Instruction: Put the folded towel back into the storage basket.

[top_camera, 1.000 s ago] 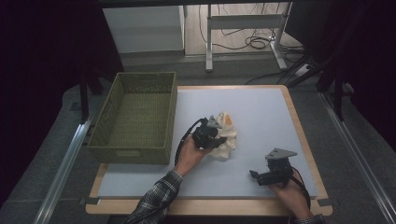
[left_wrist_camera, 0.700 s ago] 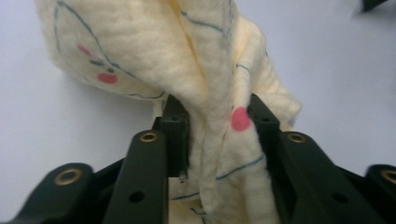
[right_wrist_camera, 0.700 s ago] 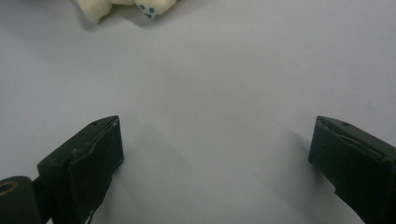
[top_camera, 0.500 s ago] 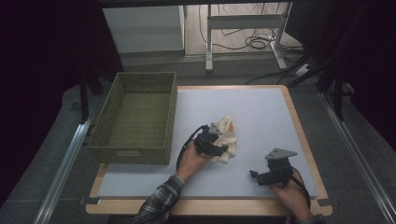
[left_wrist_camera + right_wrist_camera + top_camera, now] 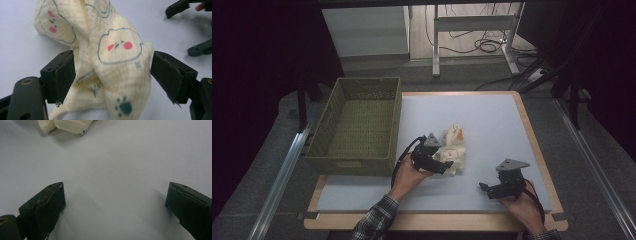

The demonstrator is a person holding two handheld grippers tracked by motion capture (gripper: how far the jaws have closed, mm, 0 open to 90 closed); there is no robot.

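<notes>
Since the earlier frames the left gripper has slid a little toward 5 o'clock along the cream cloth, and its jaws have just been opening, so the crumpled cloth now lies between them with the pads standing off its folds rather than pinching them; in the left gripper view the cloth bulges up between the two black jaws, the left pad just beside its edge and the right pad close to its side, its printed faces with red cheeks and a dark paw mark plain to see; the left gripper is thus released, with the cloth resting on the pale counter near its middle, a little toward 7 o'clock; the woven green basket stands at 9 o'clock from the cloth, close to it but apart; the right gripper rests low at about 5 o'clock from the cloth, well apart from it, held in the person's right hand in the same spot as before; in the right gripper view its jaws stand wide with only bare counter between them, so it too is released, and a corner of the cloth shows at 11 o'clock beyond them.
</notes>
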